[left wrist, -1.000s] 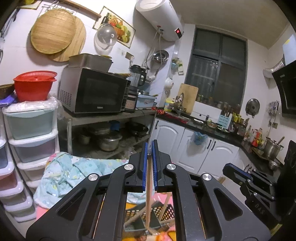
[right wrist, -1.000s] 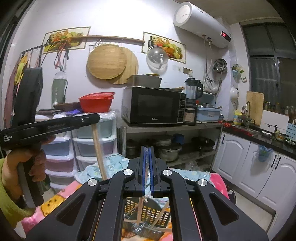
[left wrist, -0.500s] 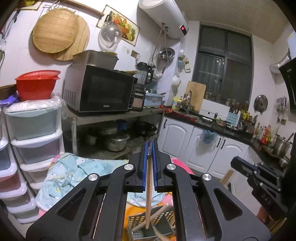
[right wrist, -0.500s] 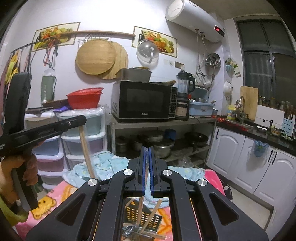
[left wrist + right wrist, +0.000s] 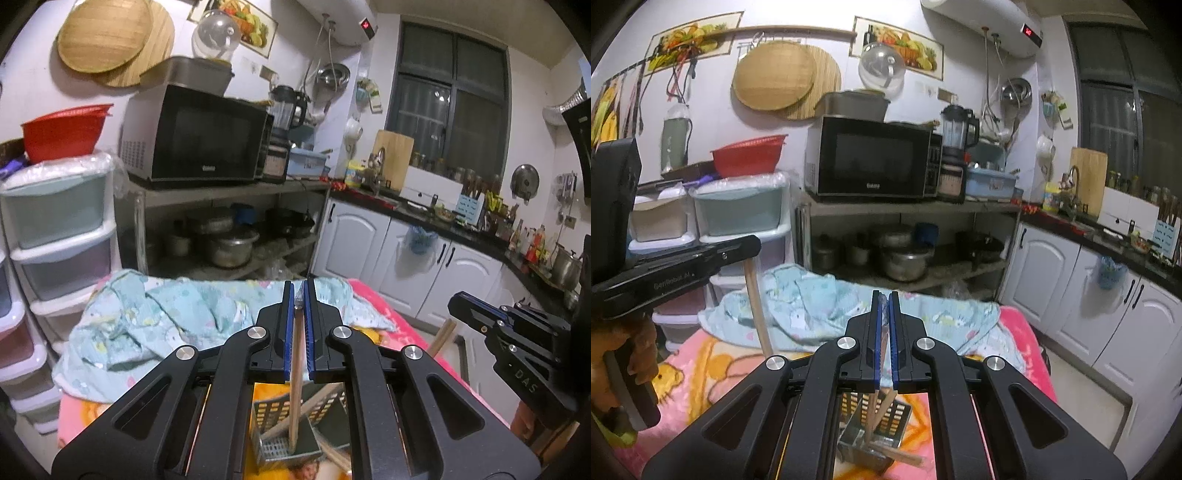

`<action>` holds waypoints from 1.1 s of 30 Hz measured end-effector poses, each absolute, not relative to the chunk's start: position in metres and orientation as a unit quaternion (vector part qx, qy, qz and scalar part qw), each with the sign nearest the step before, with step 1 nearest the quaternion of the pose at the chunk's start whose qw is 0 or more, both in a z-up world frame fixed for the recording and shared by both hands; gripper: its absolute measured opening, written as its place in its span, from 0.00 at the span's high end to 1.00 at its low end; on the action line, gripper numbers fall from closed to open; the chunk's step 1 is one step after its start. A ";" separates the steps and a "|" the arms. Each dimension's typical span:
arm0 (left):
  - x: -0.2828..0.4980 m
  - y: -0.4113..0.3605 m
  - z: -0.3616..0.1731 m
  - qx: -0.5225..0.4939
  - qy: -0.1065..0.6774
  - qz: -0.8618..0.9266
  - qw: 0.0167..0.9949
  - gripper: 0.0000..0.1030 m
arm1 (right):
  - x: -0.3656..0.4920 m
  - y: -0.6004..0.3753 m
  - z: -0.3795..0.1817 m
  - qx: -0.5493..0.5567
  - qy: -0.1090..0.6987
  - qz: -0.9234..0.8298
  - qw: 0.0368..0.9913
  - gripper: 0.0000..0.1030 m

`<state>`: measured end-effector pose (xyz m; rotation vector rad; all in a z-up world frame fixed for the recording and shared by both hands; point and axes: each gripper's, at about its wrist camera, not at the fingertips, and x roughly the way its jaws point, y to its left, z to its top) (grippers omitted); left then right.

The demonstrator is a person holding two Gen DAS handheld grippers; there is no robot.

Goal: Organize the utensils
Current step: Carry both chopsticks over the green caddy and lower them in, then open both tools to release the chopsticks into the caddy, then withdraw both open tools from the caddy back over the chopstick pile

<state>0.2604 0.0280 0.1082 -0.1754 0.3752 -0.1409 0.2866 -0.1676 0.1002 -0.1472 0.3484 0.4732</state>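
Note:
My left gripper [image 5: 298, 295] is shut on a wooden utensil handle [image 5: 295, 373] that hangs straight down into a dark perforated utensil basket [image 5: 286, 432] lying on the pink blanket below. My right gripper [image 5: 884, 299] is shut on another thin wooden utensil [image 5: 874, 410] whose lower end reaches into the same basket [image 5: 875, 428]. More wooden sticks lie crossed in the basket. The left gripper [image 5: 683, 262] with its stick [image 5: 757, 306] shows at the left of the right wrist view; the right gripper [image 5: 517, 332] shows at the right of the left wrist view.
A pink cartoon blanket [image 5: 709, 365] covers the table, with a crumpled light-blue cloth [image 5: 166, 317] at its far side. Behind stand plastic drawers [image 5: 55, 229], a microwave [image 5: 195, 136] on a metal shelf with pots, and white cabinets [image 5: 406, 251] at the right.
Both grippers have risen with their wooden utensils; the basket now sits lower and smaller below them. Both stay shut.

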 end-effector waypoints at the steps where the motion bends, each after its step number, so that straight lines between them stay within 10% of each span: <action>1: 0.261 0.028 0.105 -0.087 0.190 -0.070 0.975 0.97 | 0.287 -0.167 0.097 -0.071 0.176 0.232 0.954 0.95; 5: 0.260 0.030 0.095 -0.092 0.203 -0.070 0.972 0.81 | 0.290 -0.168 0.089 -0.063 0.191 0.228 0.953 0.72; 20: 0.226 0.058 0.095 -0.129 0.205 -0.046 0.969 0.11 | 0.269 -0.189 0.087 -0.030 0.192 0.228 0.954 0.50; 33: 0.196 0.069 0.091 -0.148 0.206 -0.039 0.966 0.11 | 0.244 -0.203 0.090 -0.017 0.187 0.232 0.954 0.45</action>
